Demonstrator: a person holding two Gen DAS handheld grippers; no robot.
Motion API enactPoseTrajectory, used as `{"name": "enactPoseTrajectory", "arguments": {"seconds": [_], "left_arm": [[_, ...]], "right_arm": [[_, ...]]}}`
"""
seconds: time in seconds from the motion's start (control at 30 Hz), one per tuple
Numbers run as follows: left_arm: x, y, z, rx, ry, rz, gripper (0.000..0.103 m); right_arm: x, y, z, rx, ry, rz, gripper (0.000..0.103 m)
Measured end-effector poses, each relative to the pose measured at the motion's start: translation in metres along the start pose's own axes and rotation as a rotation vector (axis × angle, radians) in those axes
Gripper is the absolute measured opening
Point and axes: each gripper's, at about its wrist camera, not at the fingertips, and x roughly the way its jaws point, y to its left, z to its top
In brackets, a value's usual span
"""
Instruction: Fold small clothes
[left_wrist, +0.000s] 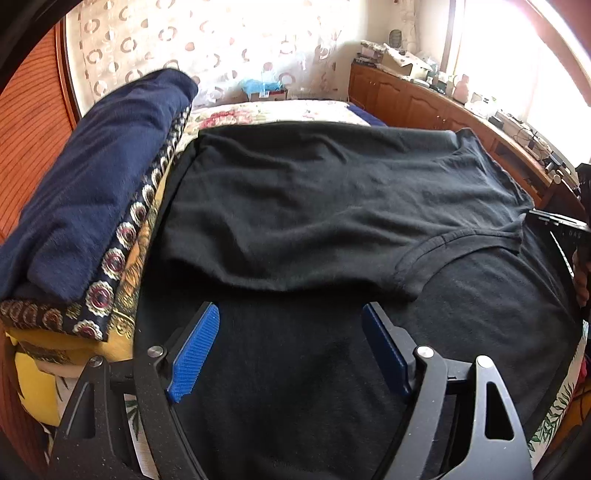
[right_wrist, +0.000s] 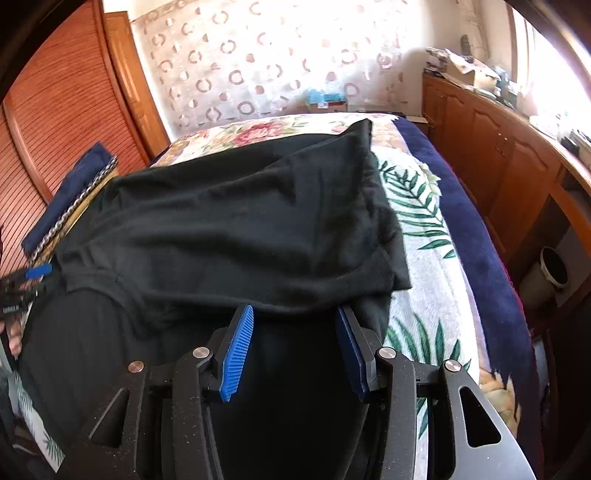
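Note:
A black T-shirt (left_wrist: 332, 192) (right_wrist: 240, 221) lies on the bed with its upper part folded over toward me, the collar (left_wrist: 454, 240) showing on the right in the left wrist view. My left gripper (left_wrist: 290, 308) hovers over the near layer of the shirt, just before the folded edge, jaws wide open with nothing between them. My right gripper (right_wrist: 294, 309) stands at the folded edge on the shirt's right side. Its blue pads (right_wrist: 240, 350) are apart and do not press on the cloth. The left gripper's blue pad (right_wrist: 37, 271) shows at the far left of the right wrist view.
A stack of folded clothes with a navy piece on top (left_wrist: 92, 184) (right_wrist: 70, 195) sits left of the shirt. The floral bedspread (right_wrist: 417, 221) lies bare to the right, with a wooden cabinet (right_wrist: 498, 166) and a bucket (right_wrist: 550, 273) beyond. A slatted wardrobe (right_wrist: 55, 110) stands on the left.

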Motion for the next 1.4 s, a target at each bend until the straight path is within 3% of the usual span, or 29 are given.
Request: {"name": "enactPoseTrajectory", "arguments": {"seconds": [0.53,0.7,0.93,1.13,1.33,1.4], "left_arm": [[0.007,-0.006,0.001,0.029,0.017,0.02,0.086],[-0.001,0.007,0.006,-0.08,-0.028,-0.034,0.086],[0.002,0.031,0.013,-0.248,-0.047,-0.004,0.071],[0.005,0.039,0.015,-0.3,-0.071,0.027,0.062],[0.003,0.045,0.01,-0.332,-0.091,0.02,0.034],[0.002,0.046,0.005,-0.338,-0.098,0.017,0.033]], "right_arm": [[0.017,0.005,0.0,-0.004,-0.018,-0.038,0.049],[0.016,0.007,0.001,-0.023,-0.015,-0.058,0.05],[0.017,0.01,0.001,-0.039,-0.012,-0.074,0.05],[0.016,0.008,0.001,-0.036,-0.014,-0.068,0.05],[0.016,0.007,0.001,-0.042,-0.013,-0.072,0.05],[0.016,0.008,0.001,-0.047,-0.013,-0.077,0.05]]}}
